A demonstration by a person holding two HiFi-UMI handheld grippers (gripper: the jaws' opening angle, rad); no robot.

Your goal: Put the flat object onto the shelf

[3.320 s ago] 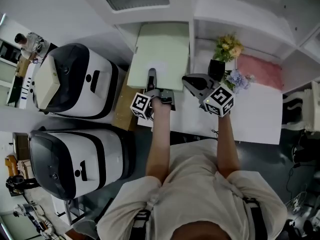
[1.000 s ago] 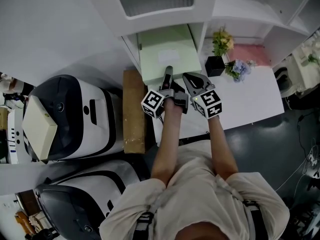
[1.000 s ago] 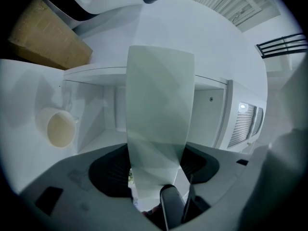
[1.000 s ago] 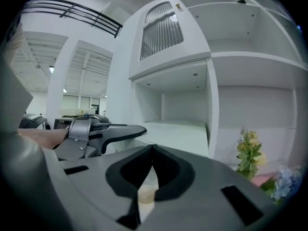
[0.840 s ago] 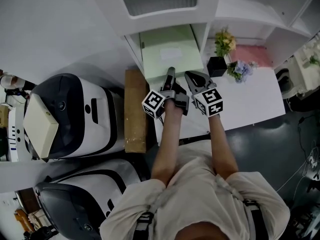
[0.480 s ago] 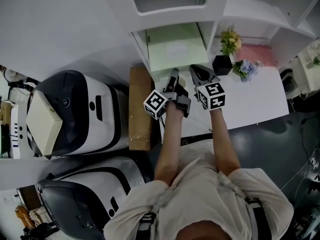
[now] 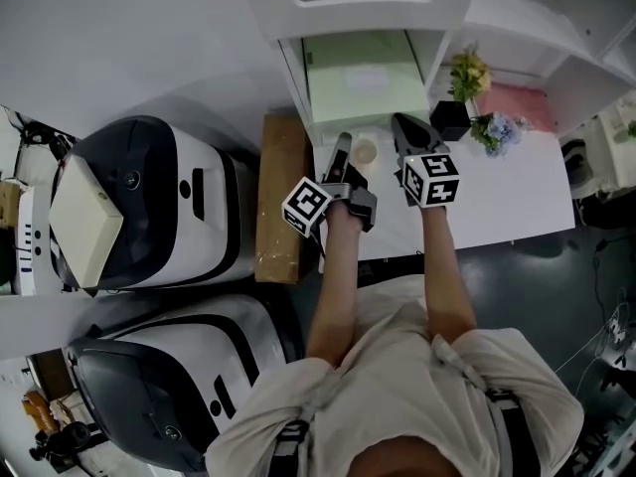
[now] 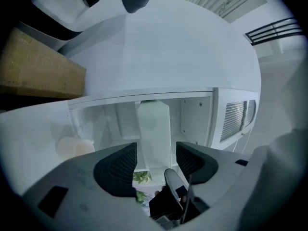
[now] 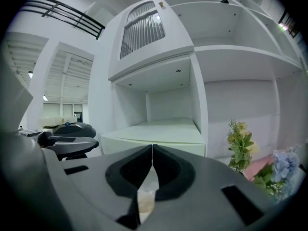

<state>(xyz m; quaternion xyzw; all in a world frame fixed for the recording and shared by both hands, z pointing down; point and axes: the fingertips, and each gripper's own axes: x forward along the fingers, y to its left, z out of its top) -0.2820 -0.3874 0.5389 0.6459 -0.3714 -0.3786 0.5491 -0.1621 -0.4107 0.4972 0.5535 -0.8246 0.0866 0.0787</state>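
The left claw [image 8: 156, 150] has its jaws wide apart and closing, with nothing between the pads; through the gap its view shows only the flat object [image 8: 154, 129] farther on. The right claw [image 9: 152, 150] is closed, its tips touching and holding nothing. In the head view the left claw [image 7: 343, 157] and the right claw [image 7: 405, 132] hover side by side over the near edge of the white desk [image 7: 497, 182], both aimed at the shelf [image 7: 298, 58]. A small pale cup [image 7: 365, 152] stands on the desk between them.

The flat object [image 7: 363, 73], a pale green slab, lies flat in the shelf's lowest left compartment and fills most of its floor; neither claw touches it. The right gripper view shows its front edge [image 9: 159, 134] level with the compartment's opening.

Right of the compartment a black pot of flowers [image 7: 450, 119] stands on the desk. Left of the desk a brown cardboard box [image 7: 283, 197] sits against its side
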